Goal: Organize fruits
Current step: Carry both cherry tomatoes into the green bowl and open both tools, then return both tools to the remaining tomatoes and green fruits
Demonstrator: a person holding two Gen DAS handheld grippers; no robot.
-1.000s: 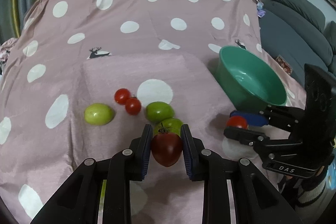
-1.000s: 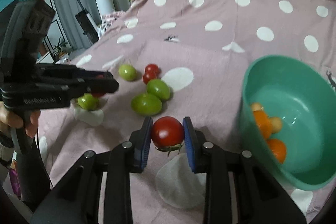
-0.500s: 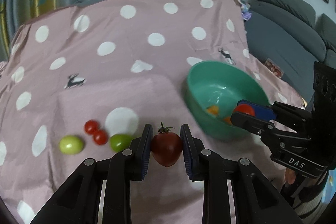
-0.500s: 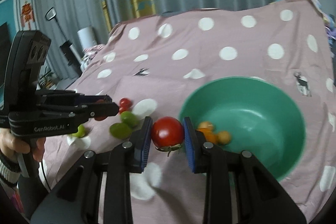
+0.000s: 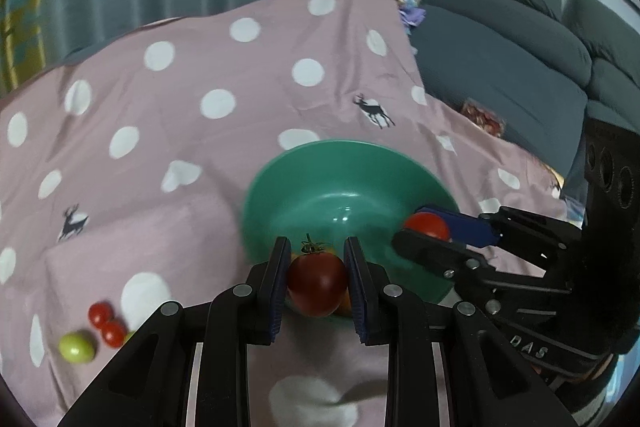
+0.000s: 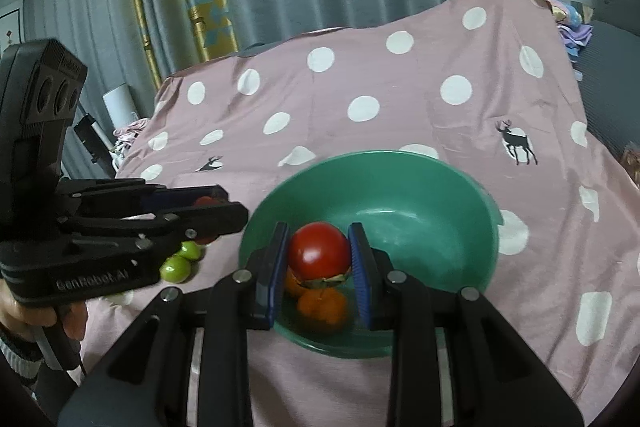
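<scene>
Left gripper grasping dark tomato at bowl rim | right gripper grasping red tomato over bowl

R gripper clamps round red tomato over green plastic bowl w/ orange fruits; L gripper at left.

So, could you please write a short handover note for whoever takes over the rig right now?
Left hand-held gripper: shut on a dark red tomato, at the near rim of the green bowl.
Right hand-held gripper: shut on a bright red tomato, over the bowl.
Done: orange fruits already lie in the bowl.
Left: release both tomatoes into the bowl, then collect the two small red tomatoes and the green fruits on the cloth.
</scene>
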